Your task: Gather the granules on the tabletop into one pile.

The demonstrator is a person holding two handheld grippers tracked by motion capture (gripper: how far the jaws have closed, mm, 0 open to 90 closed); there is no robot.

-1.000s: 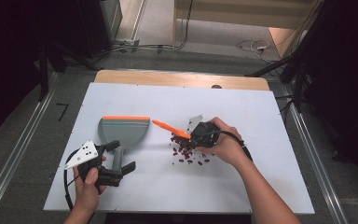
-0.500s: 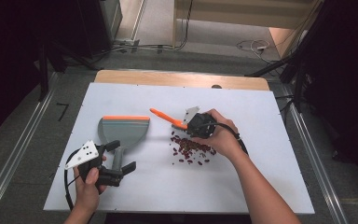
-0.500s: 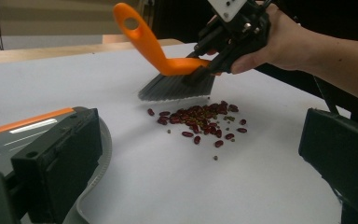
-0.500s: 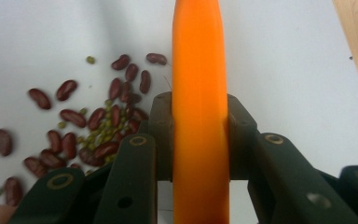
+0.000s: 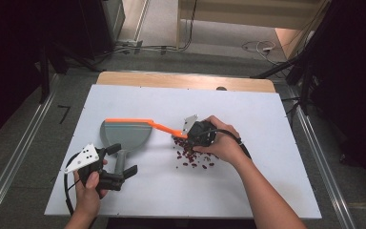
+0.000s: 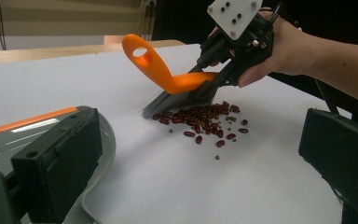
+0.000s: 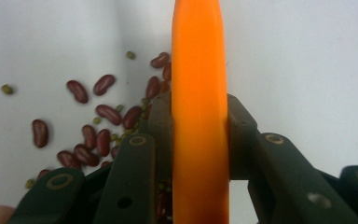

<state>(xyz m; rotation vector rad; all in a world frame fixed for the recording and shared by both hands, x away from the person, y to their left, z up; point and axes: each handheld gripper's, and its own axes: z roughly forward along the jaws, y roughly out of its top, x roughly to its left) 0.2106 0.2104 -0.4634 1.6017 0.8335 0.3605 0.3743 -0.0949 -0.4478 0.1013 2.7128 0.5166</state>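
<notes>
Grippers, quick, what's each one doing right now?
Left gripper: closed on the dustpan handle.
Right gripper: closed on the orange brush, bristles at the beans.

At centre frame, the brush handle (image 7: 199,112) is showing as smooth, glossy orange plastic, its bristles (image 6: 179,96) looking grey and fibrous. The beans (image 6: 200,122) are gleaming dark red, smooth-skinned. At lower left, the dustpan (image 5: 124,135) is looking like matt grey plastic. The tabletop (image 5: 248,191) is appearing matt white, edged along the top with pale wood.
</notes>
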